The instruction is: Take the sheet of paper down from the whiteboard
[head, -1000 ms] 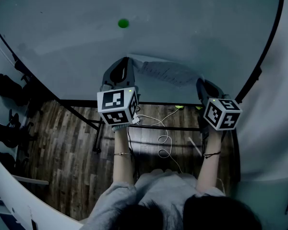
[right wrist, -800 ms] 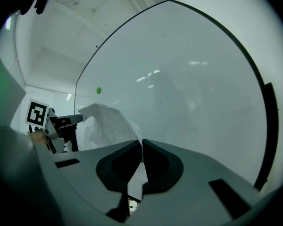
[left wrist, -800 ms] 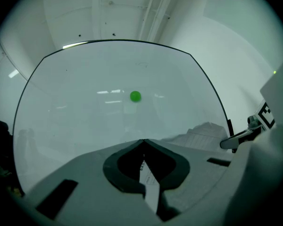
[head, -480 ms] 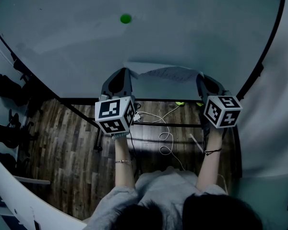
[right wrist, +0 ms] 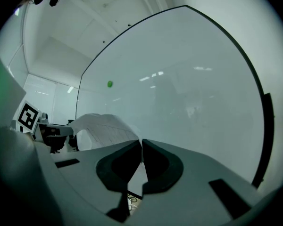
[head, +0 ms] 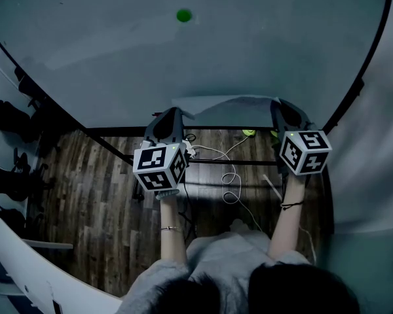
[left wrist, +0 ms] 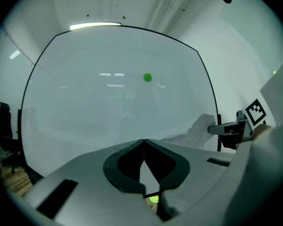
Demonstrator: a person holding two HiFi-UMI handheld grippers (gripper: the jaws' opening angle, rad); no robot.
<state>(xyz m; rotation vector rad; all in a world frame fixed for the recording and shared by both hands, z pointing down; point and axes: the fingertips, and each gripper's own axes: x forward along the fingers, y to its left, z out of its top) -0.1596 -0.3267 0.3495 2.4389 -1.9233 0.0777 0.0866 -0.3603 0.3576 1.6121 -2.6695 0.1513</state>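
Observation:
The sheet of paper [head: 226, 103] hangs edge-on between my two grippers, in front of the lower edge of the whiteboard [head: 118, 51]. My left gripper [head: 172, 114] is shut on its left end. In the left gripper view a pale sliver of paper [left wrist: 198, 128] runs from the closed jaws of the left gripper [left wrist: 142, 141] toward the right. My right gripper [head: 281, 106] is shut on the right end. The right gripper view shows the sheet [right wrist: 104, 126] bulging leftward from the right gripper [right wrist: 141, 141]. A green magnet [head: 183, 15] stays on the board, well above the paper.
The whiteboard's black stand [head: 216, 163] crosses below the grippers, with white cables [head: 230, 182] and small green objects [head: 249, 133] on the wood floor. Dark chairs [head: 10, 120] stand at the left. A pale wall [head: 373, 142] lies to the right.
Both grippers have come down and toward me with the paper, the left one more. The sheet has flattened out between them. The green magnet has stayed on the board.

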